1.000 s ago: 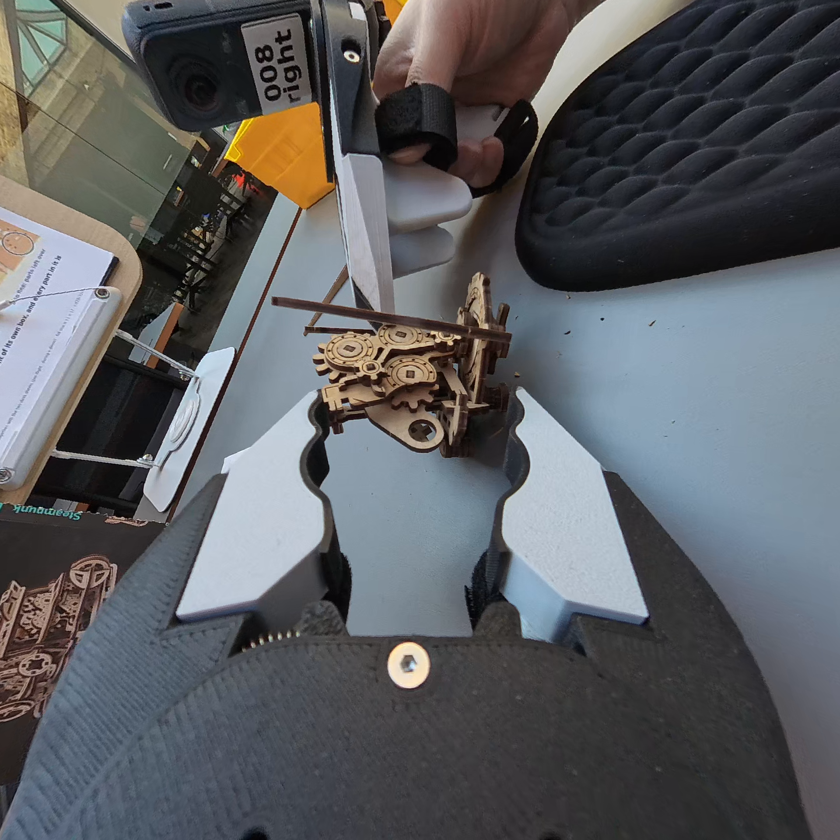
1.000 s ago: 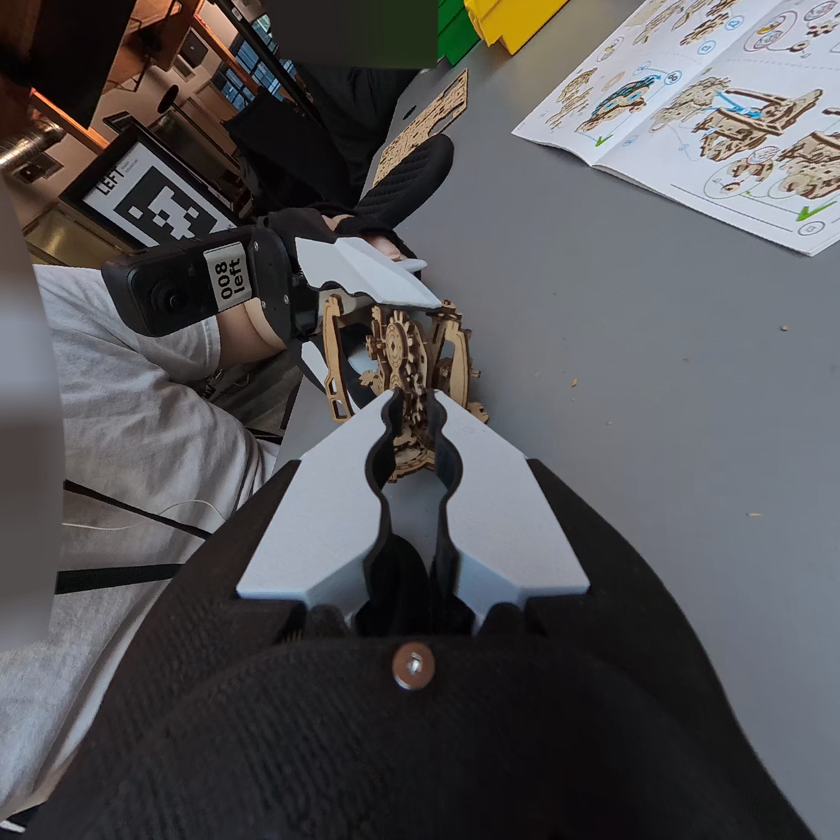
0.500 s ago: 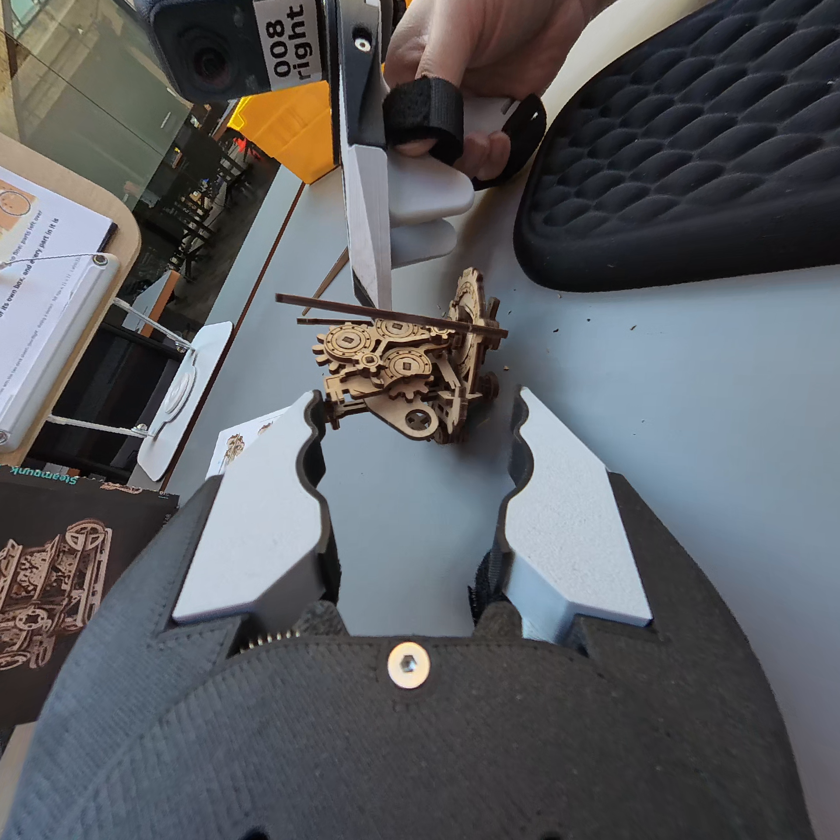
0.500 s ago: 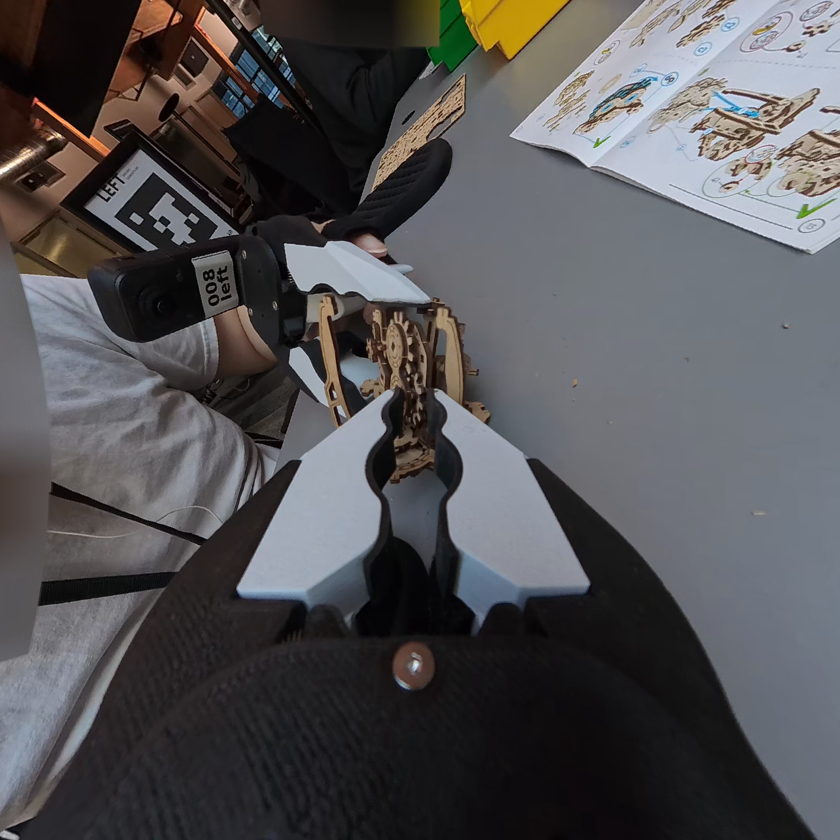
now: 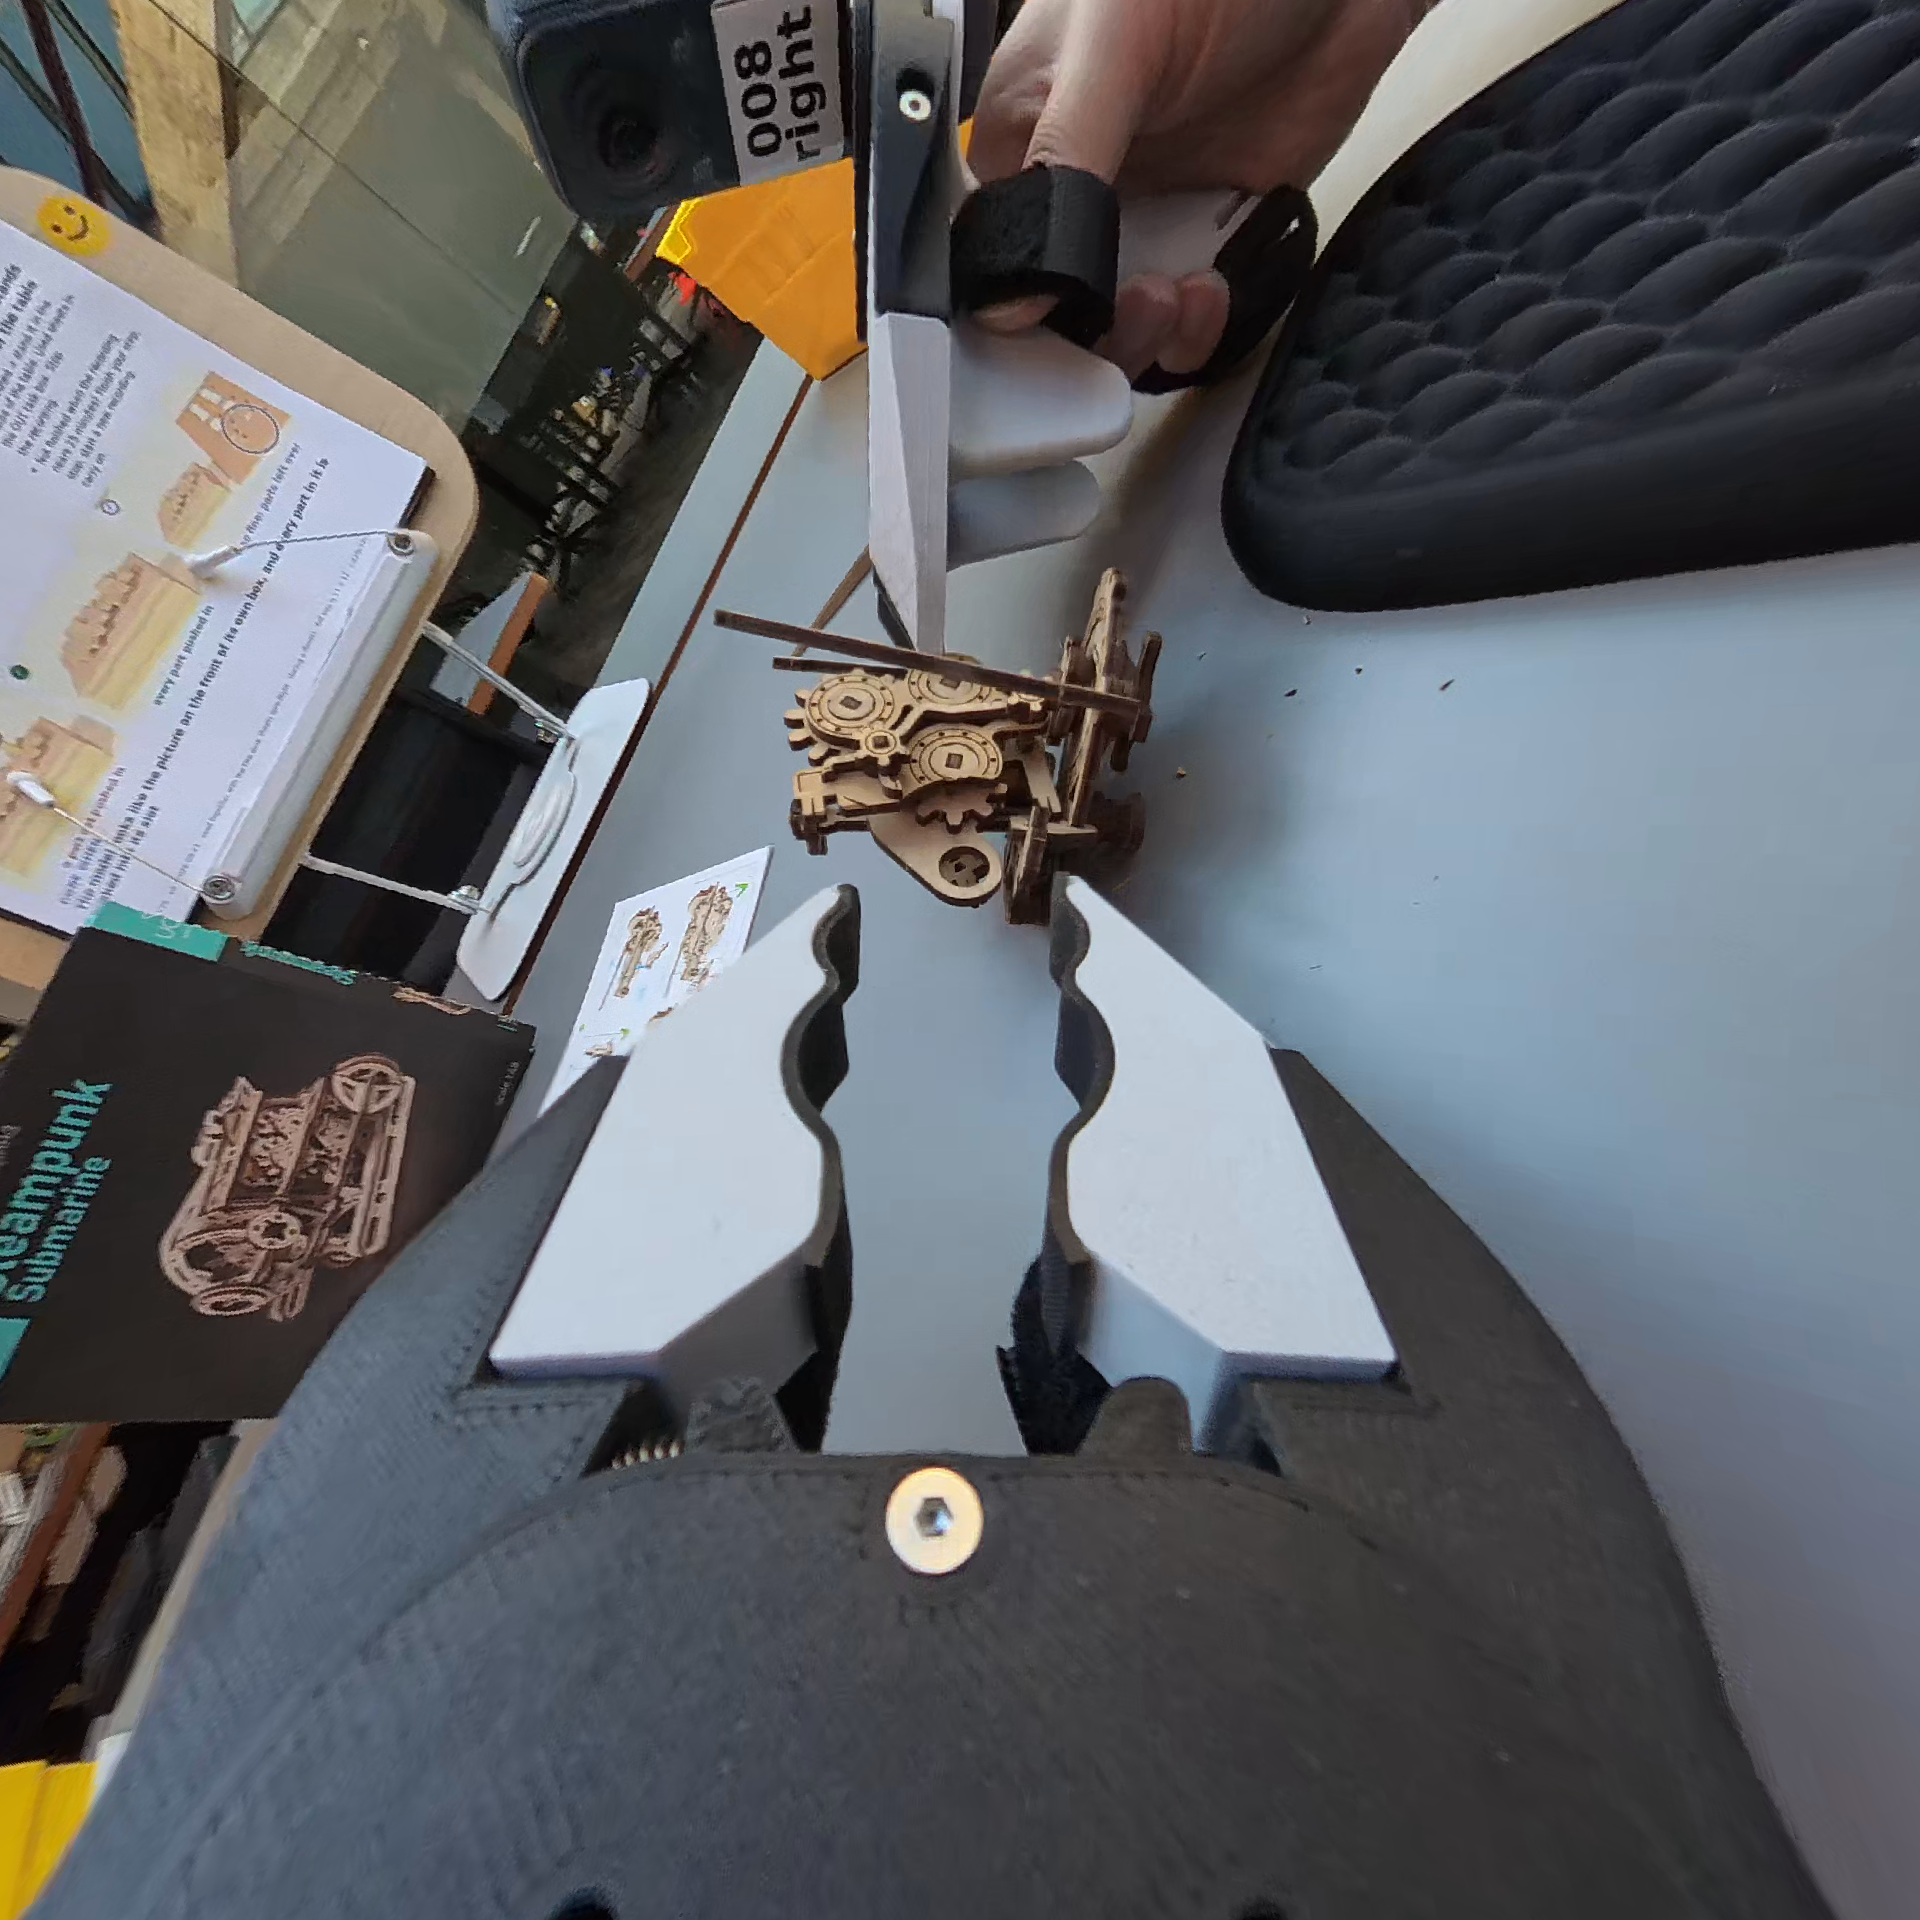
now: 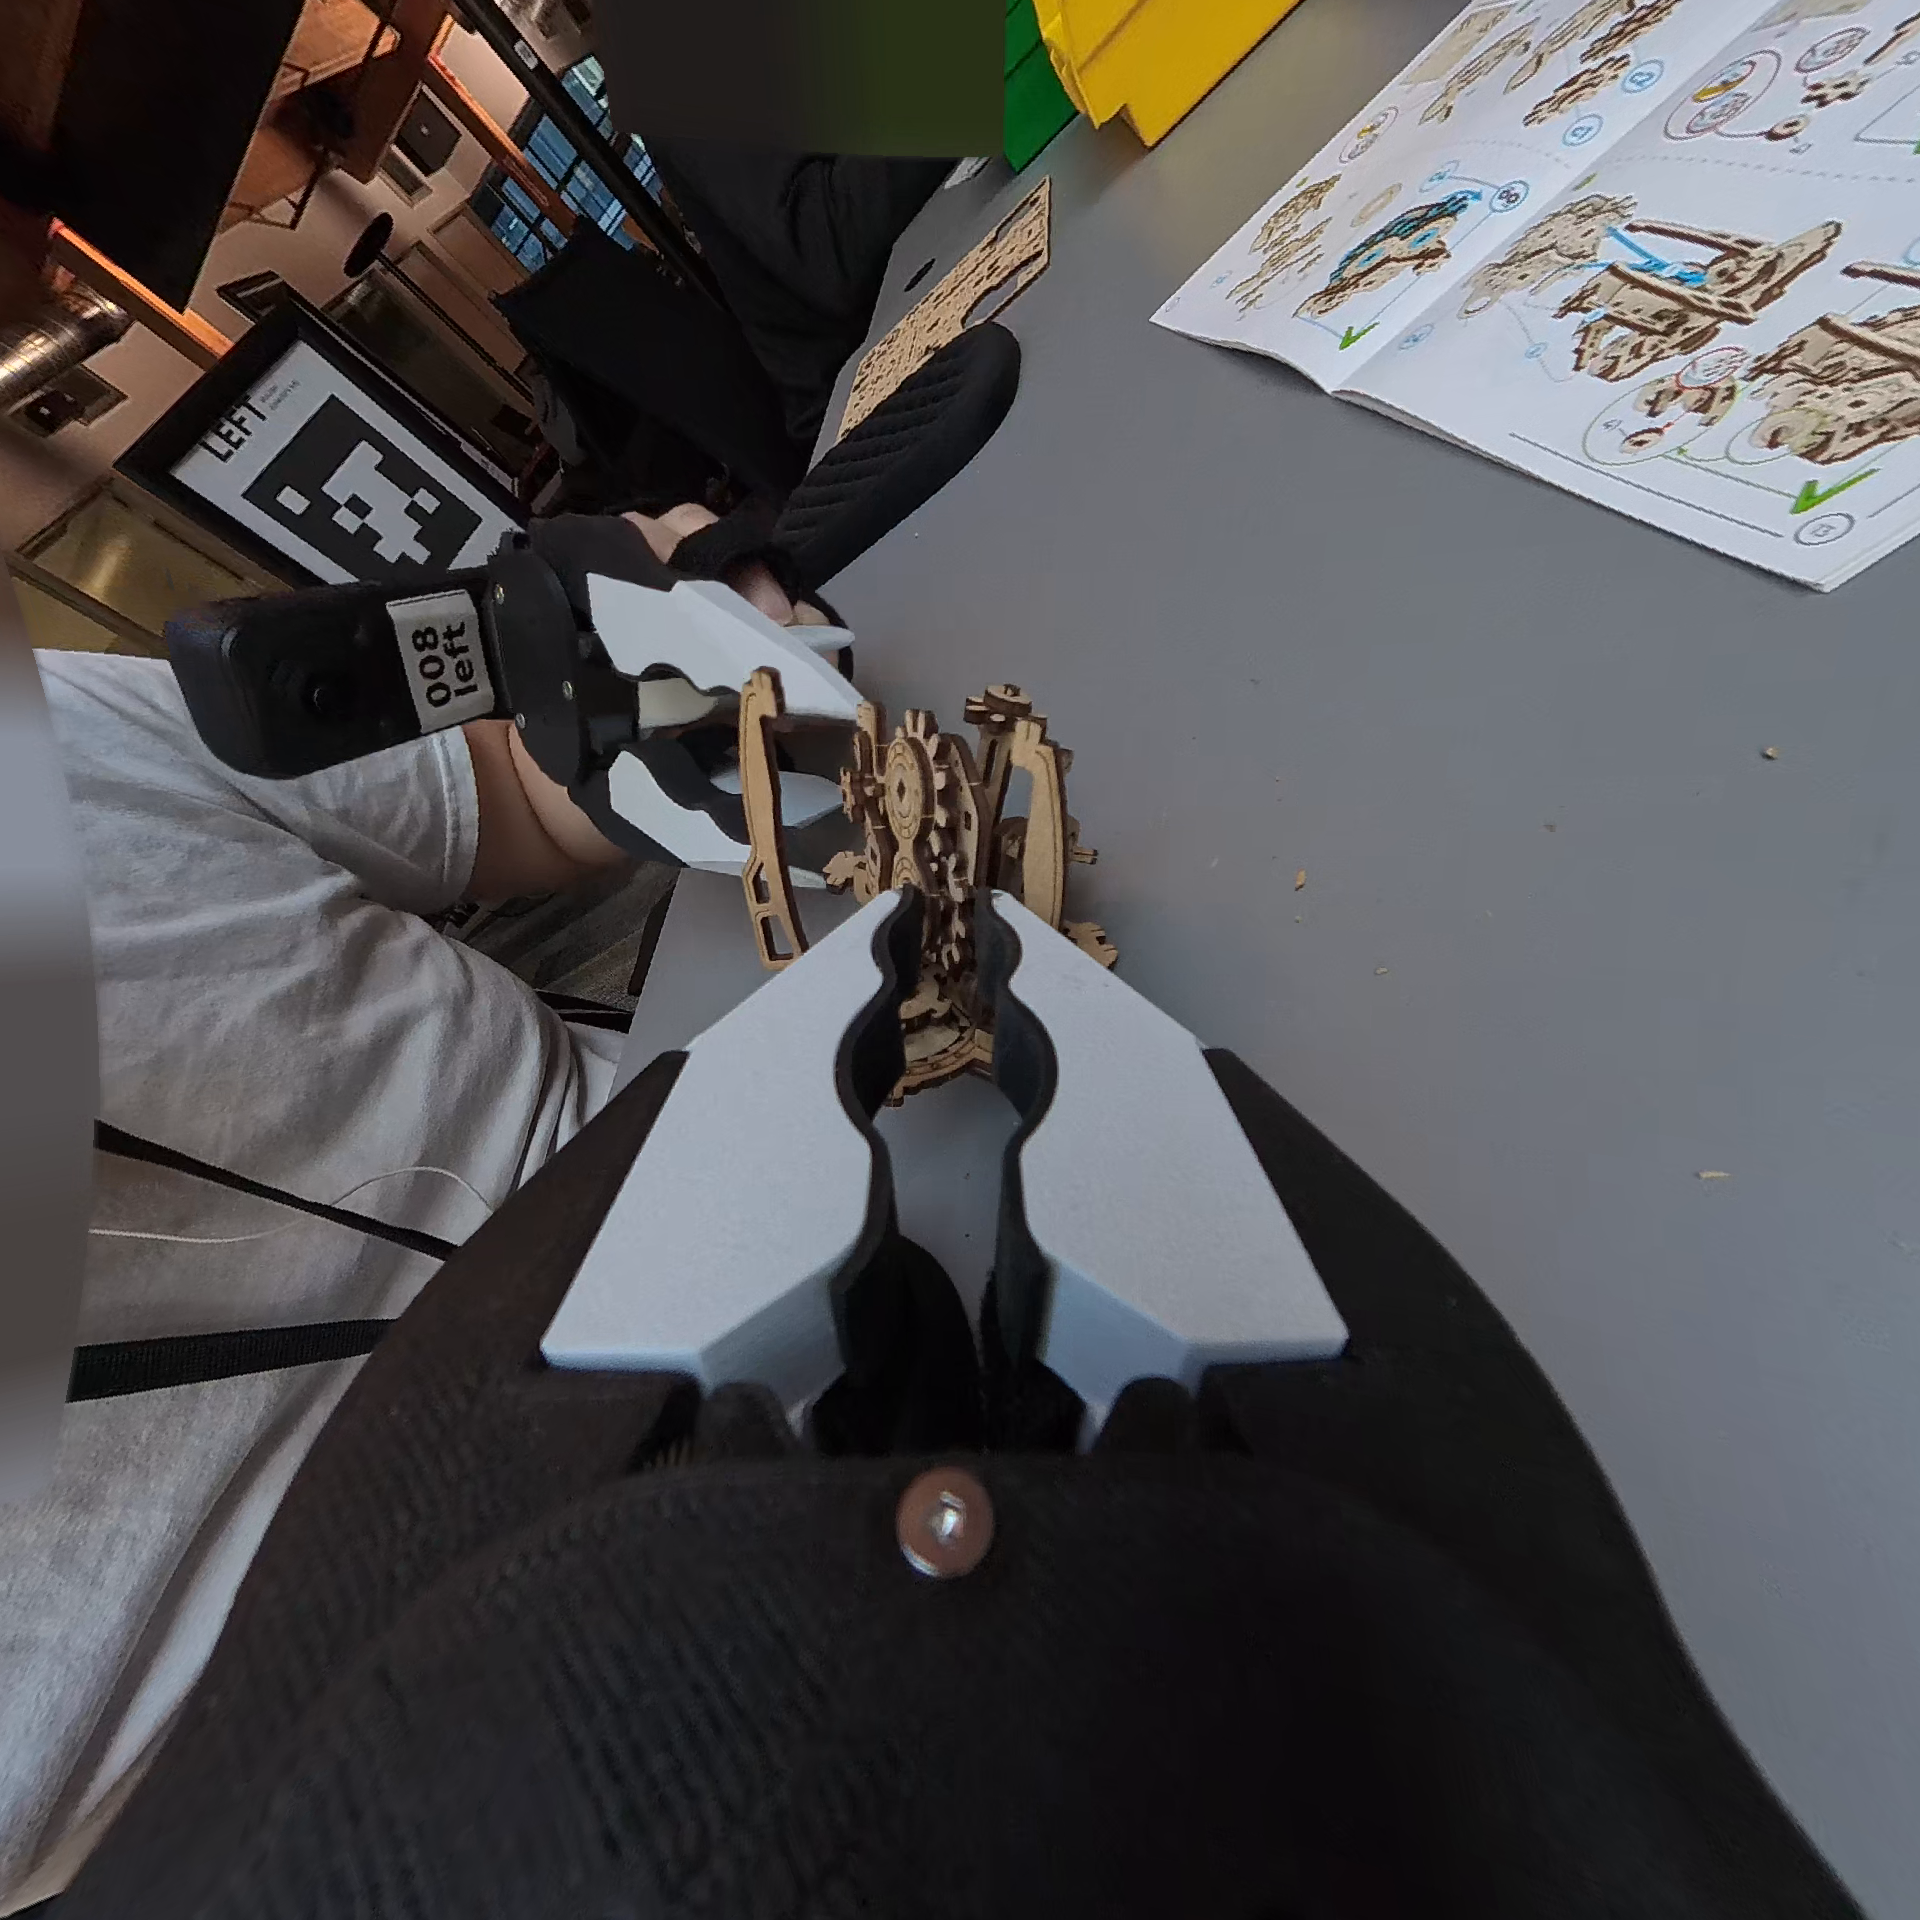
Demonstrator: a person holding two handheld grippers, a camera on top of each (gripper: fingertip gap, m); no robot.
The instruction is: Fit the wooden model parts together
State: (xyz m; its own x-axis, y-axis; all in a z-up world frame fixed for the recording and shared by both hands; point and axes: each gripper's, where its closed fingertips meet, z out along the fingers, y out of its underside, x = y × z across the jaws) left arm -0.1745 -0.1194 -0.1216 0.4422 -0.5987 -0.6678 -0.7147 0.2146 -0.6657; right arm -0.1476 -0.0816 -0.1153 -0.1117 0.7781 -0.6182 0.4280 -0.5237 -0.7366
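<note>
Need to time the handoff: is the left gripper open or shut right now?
Open. The left gripper has table showing between its fingers, and nothing is held; the wooden gear model sits just past the tips.

Wooden model [image 5: 961, 769] on table [image 5: 1507, 1039], between tools

You are at a grey worktable [image 6: 1455, 935] in what looks like an office or lab workspace set up for recording. A fiducial marker board [image 6: 343, 488] stands behind you, a clipped instruction sheet on a stand [image 5: 156, 582] sits at the table's edge, yellow storage bins [image 6: 1164, 52] line the far side, and glass partitions [image 5: 343, 208] show beyond.
</note>
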